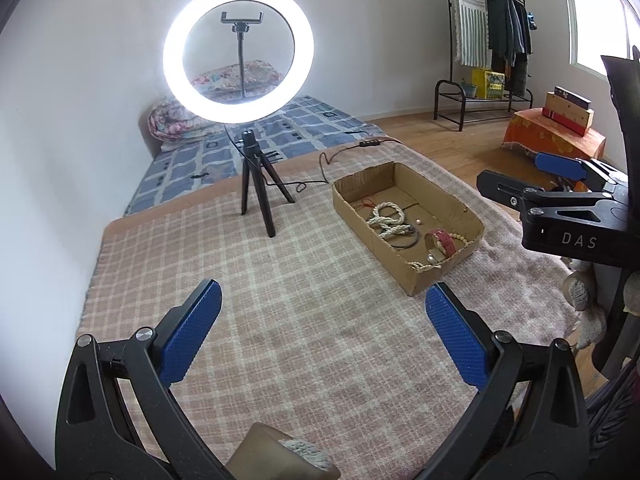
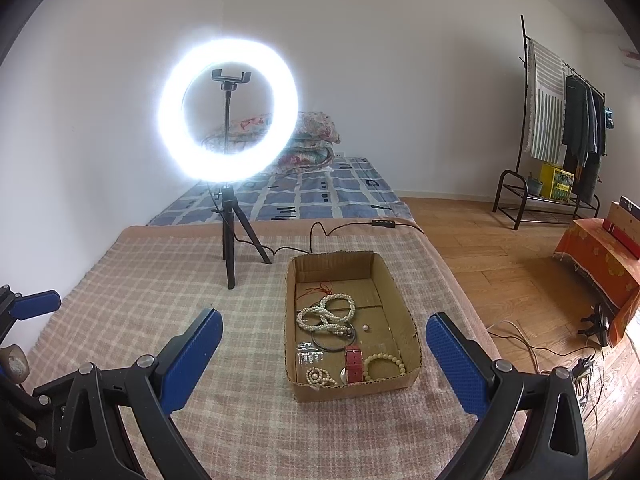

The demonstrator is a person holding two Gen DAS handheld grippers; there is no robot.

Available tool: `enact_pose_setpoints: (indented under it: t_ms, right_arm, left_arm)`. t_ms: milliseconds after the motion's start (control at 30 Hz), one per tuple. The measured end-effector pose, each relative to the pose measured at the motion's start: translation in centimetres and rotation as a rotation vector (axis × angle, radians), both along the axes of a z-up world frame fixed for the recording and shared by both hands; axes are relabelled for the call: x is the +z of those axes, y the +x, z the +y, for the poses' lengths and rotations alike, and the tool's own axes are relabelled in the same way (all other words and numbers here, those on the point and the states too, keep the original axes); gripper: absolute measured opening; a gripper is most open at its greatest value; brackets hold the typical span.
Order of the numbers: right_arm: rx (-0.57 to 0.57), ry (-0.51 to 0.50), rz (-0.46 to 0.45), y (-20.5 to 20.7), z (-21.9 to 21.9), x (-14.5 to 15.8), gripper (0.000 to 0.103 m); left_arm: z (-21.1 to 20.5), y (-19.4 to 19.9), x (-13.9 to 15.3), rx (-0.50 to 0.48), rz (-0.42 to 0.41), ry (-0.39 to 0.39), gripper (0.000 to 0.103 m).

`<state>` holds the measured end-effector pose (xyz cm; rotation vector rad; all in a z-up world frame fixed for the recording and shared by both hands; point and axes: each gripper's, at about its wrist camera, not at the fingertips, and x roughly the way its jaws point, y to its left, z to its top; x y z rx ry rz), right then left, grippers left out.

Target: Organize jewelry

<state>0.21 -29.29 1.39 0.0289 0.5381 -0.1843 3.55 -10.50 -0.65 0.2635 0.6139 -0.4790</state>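
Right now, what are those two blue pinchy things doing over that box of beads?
A person holds two grippers above a checked blanket. The left gripper and the right gripper are both open and hold nothing. The jewelry lies in the cardboard box: a pearl necklace, a red watch, a bead bracelet and a black ring. A lit ring light stands behind it.

Both wrist views look forward and down over the checked surface (image 1: 280, 320) toward the ring light (image 1: 238, 52). Both share the cardboard box (image 2: 352, 390), which the right view sees nearer and more head-on.
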Motion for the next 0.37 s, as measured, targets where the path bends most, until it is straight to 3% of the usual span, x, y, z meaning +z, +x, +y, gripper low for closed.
enact_pose_setpoints:
  t_ms: [367]
  right_arm:
    - [-0.004, 0.017, 0.015, 0.16, -0.25, -0.11, 0.103]
  left_arm:
    - [0.38, -0.12, 0.30, 0.004, -0.025, -0.013, 0.103]
